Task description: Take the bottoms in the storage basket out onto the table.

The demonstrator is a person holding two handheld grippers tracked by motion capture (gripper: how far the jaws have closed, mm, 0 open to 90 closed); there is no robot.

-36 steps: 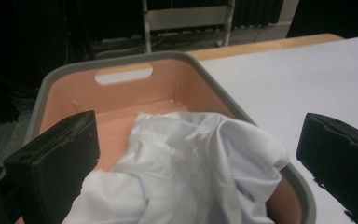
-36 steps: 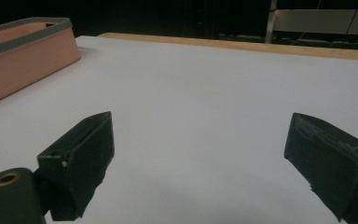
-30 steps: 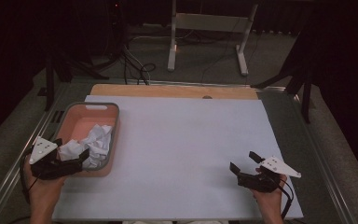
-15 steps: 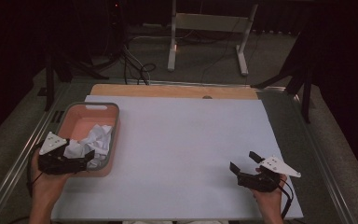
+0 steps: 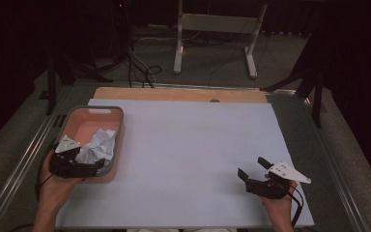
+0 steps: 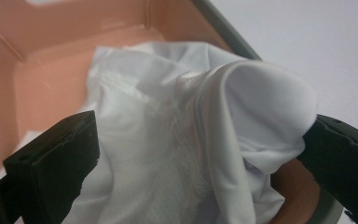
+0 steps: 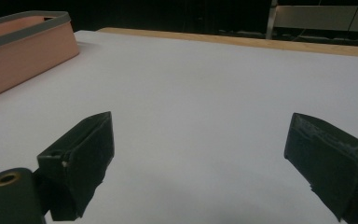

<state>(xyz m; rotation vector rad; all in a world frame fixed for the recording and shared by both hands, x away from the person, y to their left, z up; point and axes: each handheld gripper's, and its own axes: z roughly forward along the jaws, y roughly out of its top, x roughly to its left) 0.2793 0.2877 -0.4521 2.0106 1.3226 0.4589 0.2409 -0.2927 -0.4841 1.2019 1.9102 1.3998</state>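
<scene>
The left hand-held gripper point(image 5: 89, 166) sits at the 8 o'clock area of the counter point(image 5: 188, 145), over the near end of the pink bin point(image 5: 91, 115). The white cloth point(image 5: 99, 145) lies crumpled inside the pink bin. In the left gripper view, the jaws stand apart with a raised fold of the white cloth point(image 6: 205, 140) bunched between them; the right jaw touches the fold, and contact at the left jaw cannot be confirmed. The right hand-held gripper point(image 5: 253, 168) sits at the 4 o'clock area, well apart from the bin, jaws spread wide over bare counter surface point(image 7: 205, 93), gripping nothing.
</scene>
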